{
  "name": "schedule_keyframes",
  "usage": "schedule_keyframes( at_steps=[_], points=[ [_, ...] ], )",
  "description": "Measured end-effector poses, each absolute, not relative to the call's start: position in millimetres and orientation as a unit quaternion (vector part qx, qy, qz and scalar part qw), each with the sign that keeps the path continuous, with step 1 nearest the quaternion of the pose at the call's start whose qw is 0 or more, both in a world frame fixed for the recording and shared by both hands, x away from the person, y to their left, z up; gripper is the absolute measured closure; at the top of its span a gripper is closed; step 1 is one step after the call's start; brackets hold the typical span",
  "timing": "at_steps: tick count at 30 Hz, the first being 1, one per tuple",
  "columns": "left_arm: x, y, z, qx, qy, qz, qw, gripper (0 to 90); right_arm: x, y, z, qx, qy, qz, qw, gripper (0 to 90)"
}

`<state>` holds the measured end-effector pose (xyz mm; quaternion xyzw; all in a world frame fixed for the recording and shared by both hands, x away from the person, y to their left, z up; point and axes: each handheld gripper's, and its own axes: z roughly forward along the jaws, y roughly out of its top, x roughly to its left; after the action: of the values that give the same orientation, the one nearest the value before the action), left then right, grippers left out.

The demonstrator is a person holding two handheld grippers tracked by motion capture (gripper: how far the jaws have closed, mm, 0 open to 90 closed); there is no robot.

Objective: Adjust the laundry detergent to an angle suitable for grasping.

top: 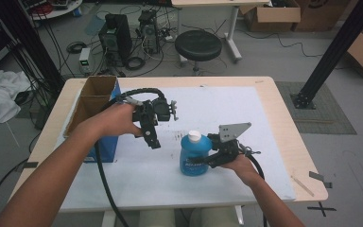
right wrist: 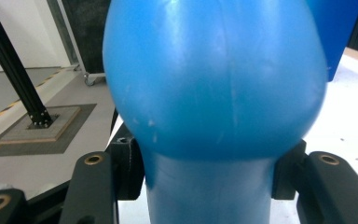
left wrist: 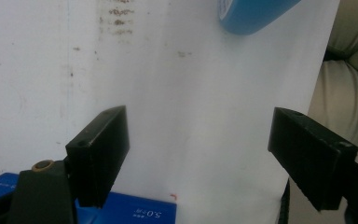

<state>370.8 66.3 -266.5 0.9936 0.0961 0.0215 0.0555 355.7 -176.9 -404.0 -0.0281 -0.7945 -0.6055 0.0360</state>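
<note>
A blue bottle [top: 194,156] with a white cap [top: 194,136] stands upright on the white mat [top: 227,109] near the table's middle. My right gripper [top: 209,158] reaches it from the right and is shut on it. In the right gripper view both pads [right wrist: 129,168] press the narrower part of the bottle [right wrist: 214,93]. My left gripper [top: 154,141] hangs above the mat to the left of the bottle, pointing down. Its jaws stand open with nothing between them [left wrist: 198,154]. The bottle's base [left wrist: 251,14] shows at the top of the left gripper view.
An open blue cardboard box [top: 99,101] stands at the mat's left edge, close under my left forearm, and its blue side [left wrist: 135,212] shows below the left jaws. Beyond the table's far edge are a black stool [top: 198,45] and computer towers [top: 116,35].
</note>
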Motion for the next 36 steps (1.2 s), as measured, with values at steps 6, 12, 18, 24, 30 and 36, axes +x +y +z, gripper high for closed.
schedule_keyframes(
  at_steps=[6,12,18,24,30,36],
  points=[
    [371.1,66.9,-267.0,0.993,0.097,0.022,0.055,21.1,354.3,-175.2,-409.8,-0.028,-0.795,-0.605,0.034,42.9],
    [371.0,67.1,-268.2,0.993,0.099,0.020,0.055,21.1,353.5,-176.5,-412.8,-0.029,-0.797,-0.603,0.035,42.9],
    [370.8,66.4,-268.7,0.994,0.097,0.019,0.055,21.1,351.4,-177.1,-412.4,-0.026,-0.799,-0.600,0.031,42.7],
    [370.5,66.5,-269.2,0.993,0.098,0.019,0.055,21.0,350.3,-177.5,-413.4,-0.028,-0.797,-0.603,0.028,42.4],
    [370.7,67.7,-268.9,0.993,0.099,0.019,0.056,21.0,350.3,-177.4,-414.1,-0.030,-0.795,-0.605,0.029,41.9],
    [370.9,68.0,-269.3,0.993,0.101,0.019,0.056,21.0,350.4,-177.3,-414.7,-0.033,-0.793,-0.608,0.030,41.4]
  ],
)
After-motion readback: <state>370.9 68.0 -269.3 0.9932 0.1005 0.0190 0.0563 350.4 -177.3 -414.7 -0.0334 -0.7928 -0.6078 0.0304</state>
